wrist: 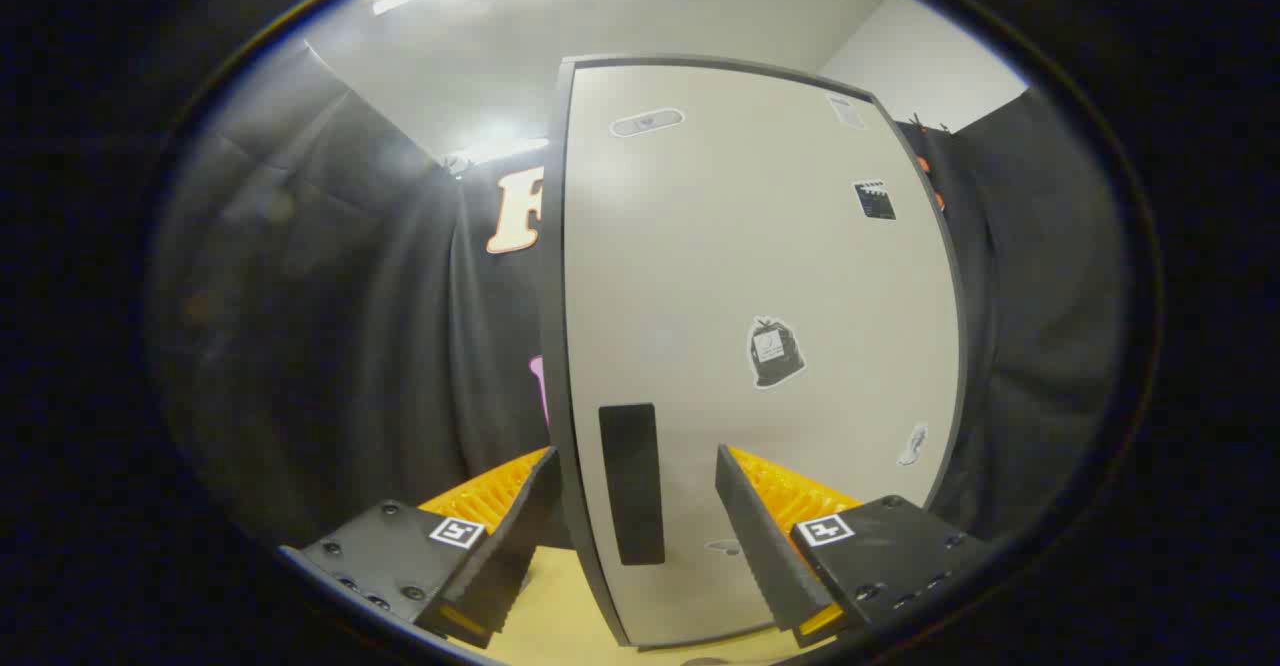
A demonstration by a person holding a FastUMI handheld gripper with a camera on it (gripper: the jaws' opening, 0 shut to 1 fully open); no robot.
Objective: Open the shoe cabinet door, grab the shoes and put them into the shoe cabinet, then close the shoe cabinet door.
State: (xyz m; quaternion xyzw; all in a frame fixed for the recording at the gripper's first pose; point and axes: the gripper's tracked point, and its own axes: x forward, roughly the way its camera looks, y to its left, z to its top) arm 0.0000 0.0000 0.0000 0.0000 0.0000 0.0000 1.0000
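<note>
Step in hand: judged to be opening the shoe cabinet door [760,276], since the door stood closed and no shoes were in the fingers.
Hand-held gripper: the hand-held gripper [630,506] was spread wide and empty, its fingers straddling the door's left edge, one finger outside the edge and the other in front of the panel.
Cabinet door: a pale panel with a dark frame, upright, just ahead of the fingers and close to them; several small stickers sat on its face.
Handle: a dark upright rectangular recess [631,484] low on the door near the left edge, lying between the two fingers.
Surface: a pale yellow surface [560,616] showed under the fingers at the foot of the door.
Shoes: their place could not be told from here.
How to do it well: probably keep the fingers wide until one tip hooks into the recess or behind the left edge, then pull along an arc about the right-hand side, where the hinges seemed to be.
Risk: a straight pull might slip off the shallow recess.
</note>
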